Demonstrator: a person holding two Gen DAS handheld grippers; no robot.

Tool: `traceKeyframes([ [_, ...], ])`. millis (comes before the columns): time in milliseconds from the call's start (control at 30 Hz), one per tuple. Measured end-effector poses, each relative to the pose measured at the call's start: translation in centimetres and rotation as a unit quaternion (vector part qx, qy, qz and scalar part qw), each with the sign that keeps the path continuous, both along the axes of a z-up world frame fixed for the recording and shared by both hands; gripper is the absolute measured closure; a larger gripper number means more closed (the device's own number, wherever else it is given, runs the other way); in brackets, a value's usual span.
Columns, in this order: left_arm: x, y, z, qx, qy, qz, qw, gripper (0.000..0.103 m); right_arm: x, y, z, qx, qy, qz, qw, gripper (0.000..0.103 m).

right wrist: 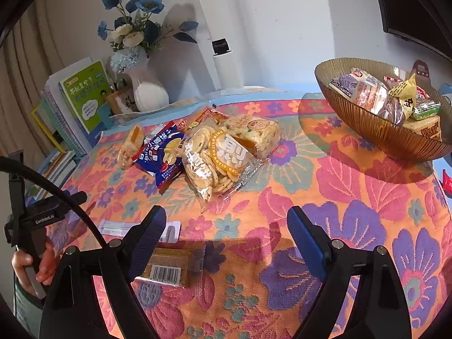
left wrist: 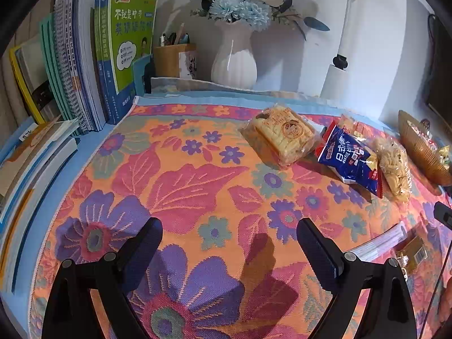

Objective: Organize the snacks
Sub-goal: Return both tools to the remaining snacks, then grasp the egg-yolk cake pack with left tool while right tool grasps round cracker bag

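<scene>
Snack packets loose on worktop: six, including blue packet, round-cracker bag and barcode packet. Bowl at 2 o'clock: one. Vase at 11 o'clock: one. Tools: two.

Snack packets lie ahead of my right claw, bowl ahead-right. Barcode packet lies under its left finger.

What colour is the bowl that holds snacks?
The bowl is translucent amber-brown with ribbed walls, best seen in the right wrist view.
</scene>
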State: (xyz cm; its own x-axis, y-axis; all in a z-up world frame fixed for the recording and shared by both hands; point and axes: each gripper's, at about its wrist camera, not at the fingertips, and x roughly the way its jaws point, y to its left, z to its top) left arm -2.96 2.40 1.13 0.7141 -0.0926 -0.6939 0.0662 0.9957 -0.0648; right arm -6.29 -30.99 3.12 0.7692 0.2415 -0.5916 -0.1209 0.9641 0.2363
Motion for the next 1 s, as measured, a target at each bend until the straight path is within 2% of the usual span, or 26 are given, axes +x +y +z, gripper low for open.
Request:
traceKeyframes([
  [400, -0.3, -0.5, 0.3, 0.001, -0.006, -0.023, 0.9997, 0.009, -0.2, 0.1, 0.3, 0.003, -0.008, 0.002, 1.0, 0.01],
  [500, 0.2, -0.3, 0.9, -0.027, 0.019, -0.042, 0.9986, 0.009, -0.1, 0.1, 0.3, 0.012, 0.0, 0.017, 1.0, 0.01],
  [567, 0.8, -0.1, 2.2, -0.057, 0.026, -0.048, 0.9969, 0.009, 0.7, 0.1, 0.0, 0.029, 0.028, 0.045, 0.998, 0.008],
  [633, 1.8, -0.2, 3.7, -0.074, 0.023, -0.038, 0.9963, 0.009, 1.7, -0.1, 0.1, 0.043, 0.055, 0.053, 0.996, 0.008],
  [700, 3.8, -0.4, 4.8, -0.097, 0.038, -0.026, 0.9942, 0.009, 2.2, 0.0, 0.8, 0.043, 0.057, 0.053, 0.996, 0.008],
  [800, 7.4, -1.4, 4.9, -0.139, 0.052, -0.023, 0.9886, 0.009, 3.4, 1.0, 2.8, 0.006, 0.052, 0.06, 0.997, 0.008],
  [867, 9.9, -1.9, 3.8, -0.144, 0.071, 0.015, 0.9869, 0.009, 4.4, 2.2, 3.9, -0.049, 0.041, 0.072, 0.995, 0.008],
  [900, 10.8, -2.0, 3.1, -0.146, 0.074, 0.041, 0.9856, 0.009, 4.9, 3.3, 4.2, -0.101, 0.032, 0.079, 0.991, 0.008],
  [933, 11.5, -2.0, 2.2, -0.154, 0.071, 0.056, 0.9839, 0.009, 5.2, 3.8, 4.3, -0.131, 0.027, 0.083, 0.988, 0.008],
  [967, 11.9, -2.0, 1.6, -0.163, 0.072, 0.056, 0.9823, 0.009, 5.7, 4.5, 4.1, -0.163, 0.024, 0.089, 0.982, 0.008],
  [1000, 12.4, -2.1, 0.8, -0.18, 0.077, 0.05, 0.9794, 0.009, 6.1, 4.7, 4.0, -0.172, 0.025, 0.093, 0.98, 0.008],
])
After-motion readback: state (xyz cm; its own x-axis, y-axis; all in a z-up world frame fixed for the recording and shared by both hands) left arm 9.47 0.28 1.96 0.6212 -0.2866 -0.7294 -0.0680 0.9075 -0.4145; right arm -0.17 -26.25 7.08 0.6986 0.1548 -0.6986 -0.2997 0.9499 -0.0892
